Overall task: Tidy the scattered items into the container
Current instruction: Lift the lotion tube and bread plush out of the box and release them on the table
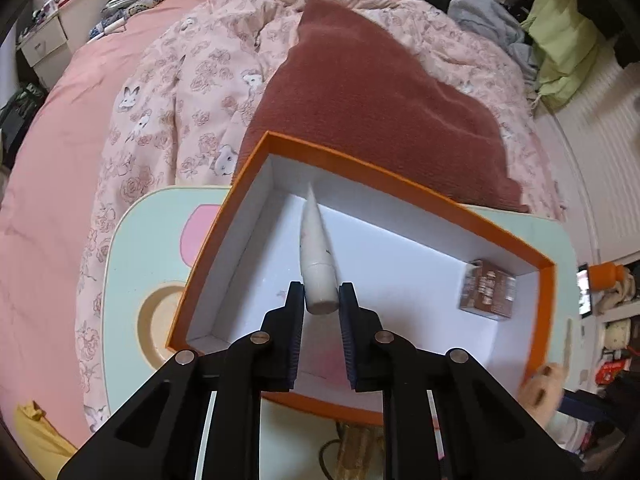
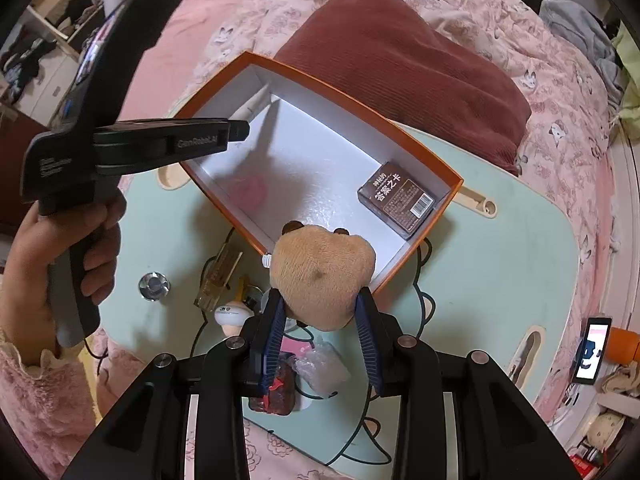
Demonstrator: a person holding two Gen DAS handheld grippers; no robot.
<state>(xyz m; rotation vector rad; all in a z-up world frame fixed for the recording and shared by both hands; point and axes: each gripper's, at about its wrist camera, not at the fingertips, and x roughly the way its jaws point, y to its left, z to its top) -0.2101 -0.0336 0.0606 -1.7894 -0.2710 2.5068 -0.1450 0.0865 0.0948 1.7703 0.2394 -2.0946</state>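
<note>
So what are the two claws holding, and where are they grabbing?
The left claw pinches a white tube by its cap end, over the orange box. The right claw squeezes a tan plush toy by its sides.

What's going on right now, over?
Left gripper shut on white tube over orange box. Right gripper shut on plush toy at box edge. Nothing blocking.

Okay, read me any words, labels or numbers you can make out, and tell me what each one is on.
"神秘的 答案之书": brown card box inside the orange box.
"GenRobot.AI": side of the left gripper; I am unsure of the first letters.
Unreadable: the barcode digits and small print on the brown card box, and the gripper body's small label.
</note>
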